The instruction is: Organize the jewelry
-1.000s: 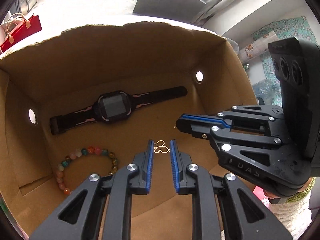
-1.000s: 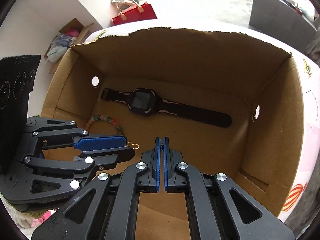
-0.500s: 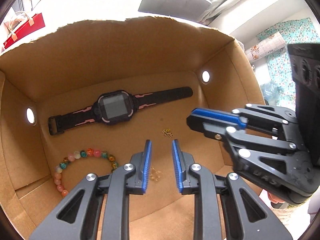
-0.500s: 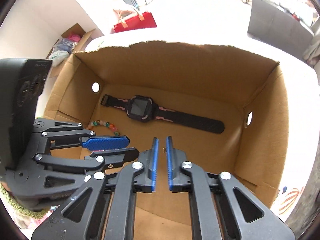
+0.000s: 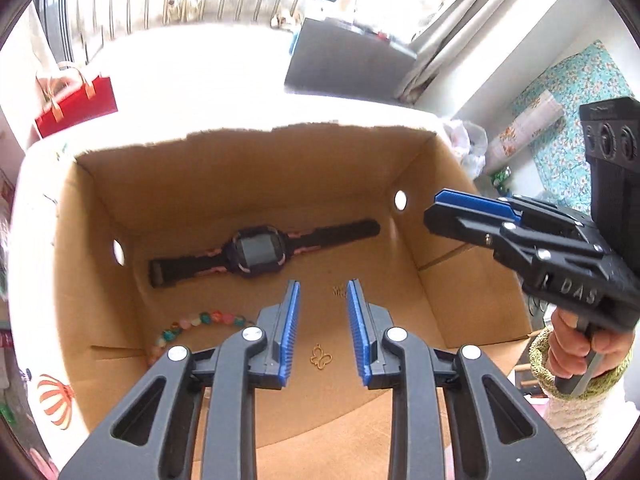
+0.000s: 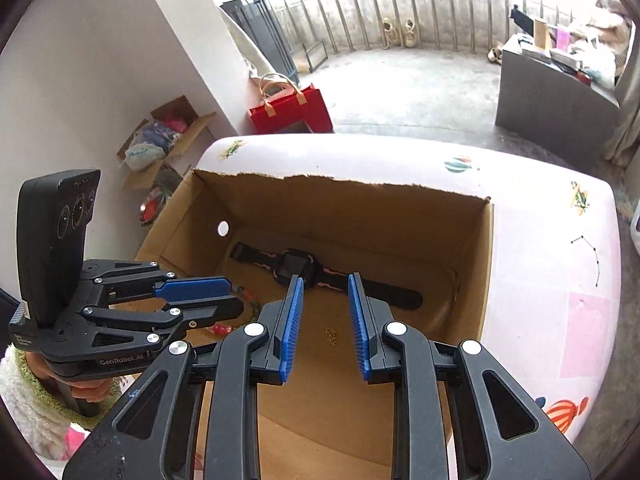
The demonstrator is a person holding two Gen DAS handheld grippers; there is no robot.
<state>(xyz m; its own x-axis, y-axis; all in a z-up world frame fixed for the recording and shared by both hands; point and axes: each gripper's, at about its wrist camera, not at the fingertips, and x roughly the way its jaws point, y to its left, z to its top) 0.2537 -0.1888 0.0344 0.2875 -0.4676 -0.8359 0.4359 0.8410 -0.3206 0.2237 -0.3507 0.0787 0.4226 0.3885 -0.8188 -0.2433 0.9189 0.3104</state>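
A cardboard box (image 5: 240,136) (image 6: 340,180) holds a black watch (image 5: 256,250) (image 6: 296,266) with pink trim, lying flat at the back. A beaded bracelet (image 5: 192,320) (image 6: 218,328) lies at its left. A gold butterfly pendant (image 5: 321,357) and a small gold chain clump (image 5: 339,290) (image 6: 331,335) rest on the box floor. My left gripper (image 5: 323,284) (image 6: 234,296) hovers above the pendant, its jaws opening with nothing between them. My right gripper (image 6: 325,278) (image 5: 436,210) hangs over the clump, its jaws also opening and empty.
The box stands on a table with a pink-white printed cloth (image 6: 540,240). On the floor beyond it are a red gift bag (image 5: 76,104) (image 6: 290,110), a grey cabinet (image 5: 348,64) and an open carton of clothes (image 6: 164,136). A hand in a fleecy sleeve holds each gripper.
Both grippers rose away from the box floor and their jaws spread. The left let go of the butterfly pendant, the right let go of the chain clump; both pieces now lie on the floor.
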